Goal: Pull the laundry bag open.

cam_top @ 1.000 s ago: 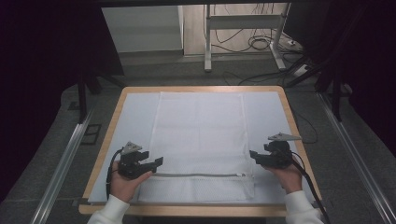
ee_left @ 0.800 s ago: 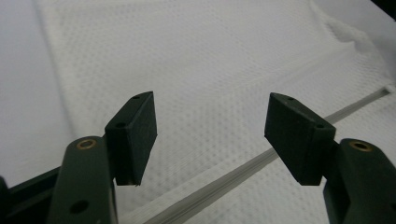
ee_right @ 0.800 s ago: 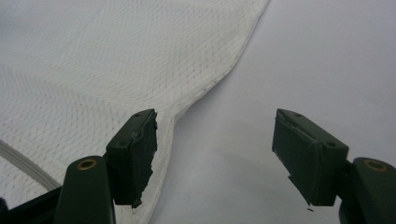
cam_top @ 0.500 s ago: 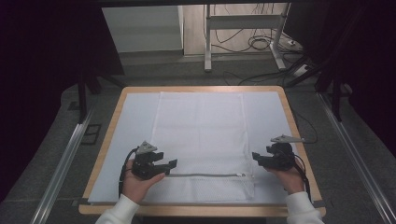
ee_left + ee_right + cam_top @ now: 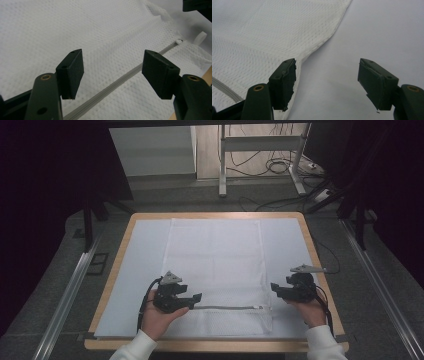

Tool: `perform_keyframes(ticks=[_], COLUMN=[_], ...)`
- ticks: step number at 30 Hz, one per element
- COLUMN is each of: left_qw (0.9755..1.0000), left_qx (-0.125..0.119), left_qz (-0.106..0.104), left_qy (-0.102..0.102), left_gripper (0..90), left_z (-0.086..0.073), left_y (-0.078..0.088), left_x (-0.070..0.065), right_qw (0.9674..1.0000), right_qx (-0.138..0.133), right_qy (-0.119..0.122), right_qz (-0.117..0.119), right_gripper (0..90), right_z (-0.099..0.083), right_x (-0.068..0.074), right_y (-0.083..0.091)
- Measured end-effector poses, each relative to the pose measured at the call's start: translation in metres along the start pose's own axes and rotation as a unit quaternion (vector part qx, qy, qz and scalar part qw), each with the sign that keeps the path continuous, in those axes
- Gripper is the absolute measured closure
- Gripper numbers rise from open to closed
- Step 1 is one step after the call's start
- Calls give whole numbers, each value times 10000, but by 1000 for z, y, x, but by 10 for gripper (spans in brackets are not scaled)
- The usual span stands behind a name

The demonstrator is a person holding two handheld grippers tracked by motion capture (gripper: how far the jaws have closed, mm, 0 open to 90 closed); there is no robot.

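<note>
Nearest the viewer, two forearms in white sleeves come in over the front edge of a wooden-rimmed bench [image 5: 118, 270] covered with a pale sheet. Each hand holds a black gripper.

The left gripper [image 5: 196, 298] hovers over the front left corner of a white mesh laundry bag [image 5: 215, 255], its fingers [image 5: 71, 72] spread wide with nothing between them. The right gripper [image 5: 274, 289] sits just off the bag's front right edge, its fingers [image 5: 283, 83] also wide and empty.

The bag lies flat in the middle of the bench, running from the front edge to the back. A grey zipper [image 5: 227, 308] crosses it near the front.

The bag looks very light, soft and limp. It would likely sag and fold when lifted, so a pinch on a hemmed edge or corner seems safest. The open weave could snag.

The left gripper view shows the mesh weave close up, the zipper [image 5: 110, 87] passing under the fingers, and a small white pull tab [image 5: 200, 38] at its far end. The right gripper view shows the bag's stitched side edge [image 5: 332, 32] against bare sheet. The high view alone gives the whole layout, with cables [image 5: 272, 167] on the floor beyond.
</note>
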State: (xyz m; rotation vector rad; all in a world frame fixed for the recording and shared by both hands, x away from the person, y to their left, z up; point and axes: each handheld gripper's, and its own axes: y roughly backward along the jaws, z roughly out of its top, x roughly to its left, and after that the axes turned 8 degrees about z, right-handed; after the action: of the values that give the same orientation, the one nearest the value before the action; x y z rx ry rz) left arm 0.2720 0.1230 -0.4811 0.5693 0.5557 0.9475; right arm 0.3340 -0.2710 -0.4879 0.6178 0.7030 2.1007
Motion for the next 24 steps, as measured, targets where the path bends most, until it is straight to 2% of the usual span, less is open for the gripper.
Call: perform_keyframes(ticks=[11,16,24], left_qw=[9996,9993,9991], left_qx=[61,132,177], left_qz=[-273,-326,-378], left_qy=[-7,-93,-93], left_gripper=[335,339,337], left_z=[10,12,12], left_y=[-11,-17,-23], left_x=[-20,-28,-34], right_qw=[10000,10000,10000], right_qx=[-24,-32,-34], right_qy=[17,12,9], right_qz=[-17,-4,17], right_gripper=[304,305,302], right_z=[0,0,1], right_x=[0,0,1], right_y=[0,1,0])
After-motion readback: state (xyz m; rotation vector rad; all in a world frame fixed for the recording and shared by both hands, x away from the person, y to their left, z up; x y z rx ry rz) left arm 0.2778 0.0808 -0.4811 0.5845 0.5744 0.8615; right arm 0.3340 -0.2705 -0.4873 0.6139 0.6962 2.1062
